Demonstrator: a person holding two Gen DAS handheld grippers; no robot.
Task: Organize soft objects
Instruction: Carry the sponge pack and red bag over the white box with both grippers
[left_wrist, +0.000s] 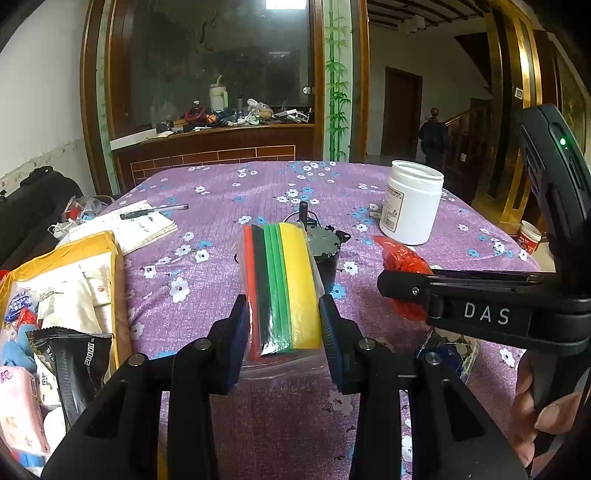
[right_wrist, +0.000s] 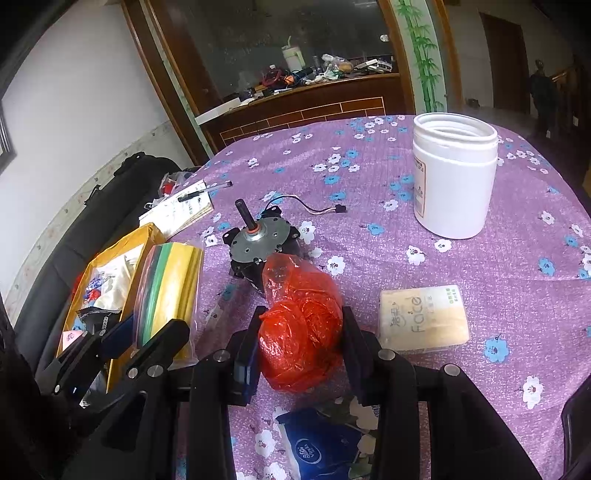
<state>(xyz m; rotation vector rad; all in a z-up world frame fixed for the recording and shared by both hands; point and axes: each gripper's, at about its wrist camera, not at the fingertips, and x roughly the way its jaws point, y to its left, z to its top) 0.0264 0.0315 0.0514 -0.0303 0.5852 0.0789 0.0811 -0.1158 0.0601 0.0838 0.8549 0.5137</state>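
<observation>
My left gripper (left_wrist: 283, 325) is shut on a clear bag of coloured sheets (left_wrist: 282, 280), red, black, green and yellow, held above the purple flowered table (left_wrist: 221, 192). The bag also shows in the right wrist view (right_wrist: 168, 291) beside the yellow box. My right gripper (right_wrist: 301, 332) is shut on a crumpled red plastic bag (right_wrist: 301, 325), which also shows in the left wrist view (left_wrist: 400, 258). A beige tissue pack (right_wrist: 424, 317) lies to the right. A blue tissue pack (right_wrist: 321, 446) lies below the right gripper.
A yellow cardboard box (left_wrist: 66, 295) with soft packets sits at the table's left edge. A small electric motor (right_wrist: 258, 240) with a wire stands mid-table. A white open jar (right_wrist: 454, 173) stands far right. A notebook and pen (left_wrist: 144, 221) lie far left.
</observation>
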